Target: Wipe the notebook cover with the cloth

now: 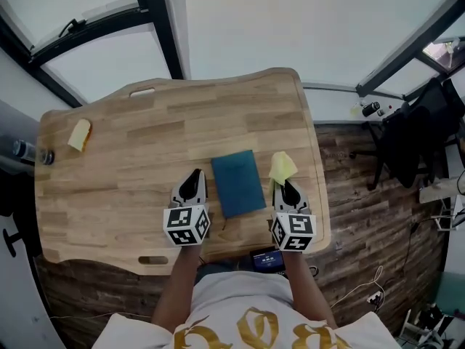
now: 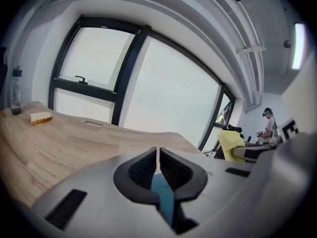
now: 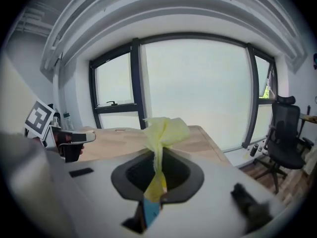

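A pale wooden table (image 1: 145, 144) stands on a dark plank floor (image 1: 356, 217) before big black-framed windows (image 3: 198, 93) glowing with flat daylight, a black office chair (image 3: 285, 133) parked off to its right by the glass.

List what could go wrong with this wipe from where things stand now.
1. The notebook lies loose on the table. The left gripper is shut beside it, not on it, so a stroke may slide the notebook instead of cleaning it.
2. The right gripper pinches the cloth by a narrow part, with most of it bunched beyond the jaws. The cloth may pull free, or the hard jaws may scrape the cover.
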Available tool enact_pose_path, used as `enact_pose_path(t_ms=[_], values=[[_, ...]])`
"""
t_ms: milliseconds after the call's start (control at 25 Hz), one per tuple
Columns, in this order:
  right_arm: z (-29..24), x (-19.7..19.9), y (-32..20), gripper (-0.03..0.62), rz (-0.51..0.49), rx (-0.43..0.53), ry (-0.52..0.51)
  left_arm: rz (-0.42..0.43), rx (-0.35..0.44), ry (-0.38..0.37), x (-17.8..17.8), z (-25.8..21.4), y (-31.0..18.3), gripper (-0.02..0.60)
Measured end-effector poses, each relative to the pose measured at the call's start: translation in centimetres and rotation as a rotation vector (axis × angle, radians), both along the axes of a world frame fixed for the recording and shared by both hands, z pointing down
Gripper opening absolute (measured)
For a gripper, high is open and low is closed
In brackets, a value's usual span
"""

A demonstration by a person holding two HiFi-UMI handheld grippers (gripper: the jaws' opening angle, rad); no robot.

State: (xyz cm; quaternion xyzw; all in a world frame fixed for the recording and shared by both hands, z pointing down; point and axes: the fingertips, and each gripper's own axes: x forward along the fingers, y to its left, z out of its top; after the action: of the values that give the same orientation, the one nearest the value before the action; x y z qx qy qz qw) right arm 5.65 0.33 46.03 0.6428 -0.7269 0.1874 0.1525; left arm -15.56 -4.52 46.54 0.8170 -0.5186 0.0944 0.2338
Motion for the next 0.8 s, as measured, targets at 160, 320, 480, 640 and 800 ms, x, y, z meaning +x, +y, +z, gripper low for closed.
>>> enact_pose_path(t_ms=[160, 320, 480, 640, 800], values=[[1.0, -0.6, -1.0, 0.037, -0.036, -0.022, 0.017, 0.002, -0.039, -0.012, -0.1, 1.7, -0.9, 0.014], [2.3, -1.2, -2.0, 0.037, -0.059, -0.055, 0.004, -0.006, -0.063, -0.016, -0.3, 2.6, -1.5, 0.015], [3.3, -1.8, -2.8, 0.037, -0.108, -0.078, 0.001, 0.0, -0.101, -0.011, 0.0, 3.4, -1.5, 0.015], [4.6, -2.1, -3.6, 0.037, -0.143, -0.102, -0.003, 0.028, -0.152, 0.01, 0.6, 4.8, -1.5, 0.015], [5.7, -2.4, -4.0, 0.037, -0.172, -0.126, 0.008, 0.045, -0.216, 0.033, 1.0, 6.6, -1.1, 0.015]])
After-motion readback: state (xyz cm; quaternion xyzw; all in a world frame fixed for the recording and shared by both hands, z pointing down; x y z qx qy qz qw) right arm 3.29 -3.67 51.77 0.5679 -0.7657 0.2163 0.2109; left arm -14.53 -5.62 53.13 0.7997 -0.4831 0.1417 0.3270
